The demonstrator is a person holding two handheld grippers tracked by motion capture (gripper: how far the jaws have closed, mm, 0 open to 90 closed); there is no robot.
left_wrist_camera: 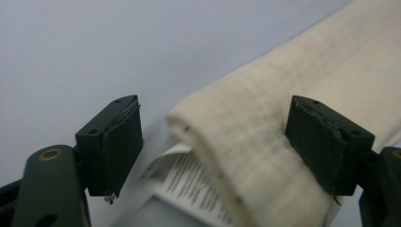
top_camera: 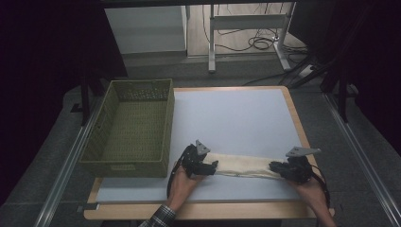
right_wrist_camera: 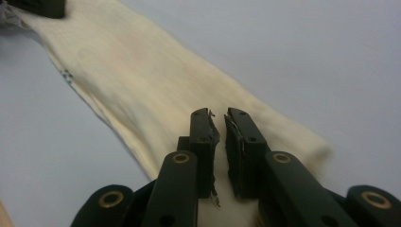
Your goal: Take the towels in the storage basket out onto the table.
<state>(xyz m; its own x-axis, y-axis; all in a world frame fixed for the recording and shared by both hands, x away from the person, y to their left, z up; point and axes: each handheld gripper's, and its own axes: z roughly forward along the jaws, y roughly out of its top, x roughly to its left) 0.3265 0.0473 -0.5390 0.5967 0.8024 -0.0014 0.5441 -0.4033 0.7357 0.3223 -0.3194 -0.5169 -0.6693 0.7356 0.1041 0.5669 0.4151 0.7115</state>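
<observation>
Fingers of the left gripper (left_wrist_camera: 215, 151) stand wide apart around the folded end of the cream cloth (top_camera: 241, 165), pads clear of it; those of the right gripper (right_wrist_camera: 221, 142) are nearly together, with a fold of the cloth's other end seemingly pinched between them. Cloth is a long, soft, ribbed strip lying flat along the near part of the white table (top_camera: 236, 118). White tag (left_wrist_camera: 189, 182) pokes from under its end, print too small to read. Green woven basket (top_camera: 163, 125) sits at the table's left edge; bare tabletop beyond the cloth gives room.
</observation>
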